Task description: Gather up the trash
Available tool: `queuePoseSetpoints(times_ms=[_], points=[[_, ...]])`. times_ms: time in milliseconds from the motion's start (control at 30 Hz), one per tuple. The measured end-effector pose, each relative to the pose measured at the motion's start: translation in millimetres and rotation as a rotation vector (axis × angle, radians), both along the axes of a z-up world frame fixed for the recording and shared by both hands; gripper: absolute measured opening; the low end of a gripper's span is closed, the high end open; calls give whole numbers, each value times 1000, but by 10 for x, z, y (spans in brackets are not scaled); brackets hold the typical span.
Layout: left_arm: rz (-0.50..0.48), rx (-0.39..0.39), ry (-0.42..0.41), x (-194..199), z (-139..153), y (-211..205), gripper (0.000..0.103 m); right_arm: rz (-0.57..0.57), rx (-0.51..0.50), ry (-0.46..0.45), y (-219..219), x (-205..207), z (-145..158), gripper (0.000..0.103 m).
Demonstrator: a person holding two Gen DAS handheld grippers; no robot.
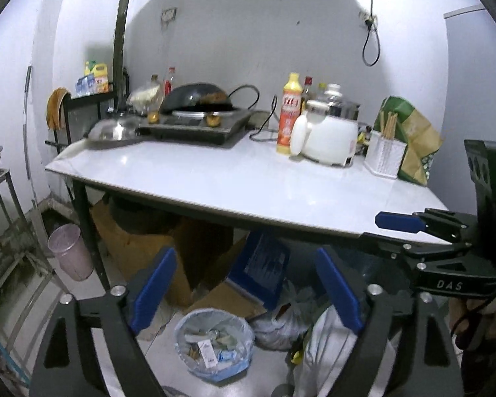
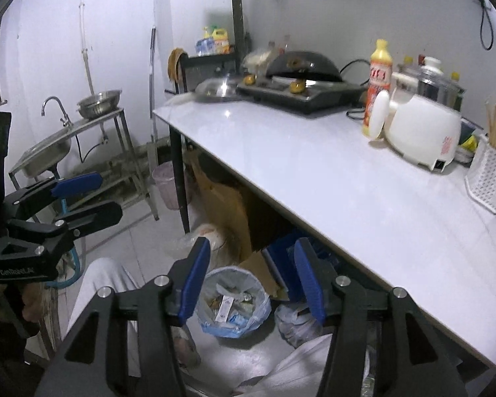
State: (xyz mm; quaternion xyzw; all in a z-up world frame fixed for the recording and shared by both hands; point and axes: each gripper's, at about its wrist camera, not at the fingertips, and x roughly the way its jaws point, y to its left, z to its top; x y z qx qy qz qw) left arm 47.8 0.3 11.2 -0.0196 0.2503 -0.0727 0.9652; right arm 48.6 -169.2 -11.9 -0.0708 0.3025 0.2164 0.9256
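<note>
A small trash bin lined with a blue bag stands on the floor in front of the table; wrappers and scraps of paper lie inside it. The same bin shows in the right wrist view. My left gripper hangs above it, blue pads wide apart, nothing between them. My right gripper also hovers over the bin, open and empty. Each gripper shows in the other's view: the right gripper at the right edge, the left gripper at the left.
The white table carries a cooker with a wok, a detergent bottle and a rice cooker. Under it sit cardboard boxes and plastic bags. A pink bin, a steel sink and a person's white trouser leg lie left.
</note>
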Motion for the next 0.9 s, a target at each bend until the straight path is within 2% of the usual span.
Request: queuePoseSetpoints(times_ms=[133, 400, 467, 667, 900], points=[[-3, 26, -49, -74, 115, -96, 93, -7, 19, -40, -58, -88, 171, 61], [27, 50, -141, -209, 284, -147, 99, -23, 41, -113, -134, -232, 374, 71], [48, 78, -164, -233, 298, -161, 99, -26, 50, -137, -154, -273, 415, 78], [93, 74, -158, -218, 257, -92, 102, -53, 86, -214, -215, -375, 527, 93], [104, 44, -139, -191, 200, -5, 103, -82, 99, -215, -239, -341, 530, 94]])
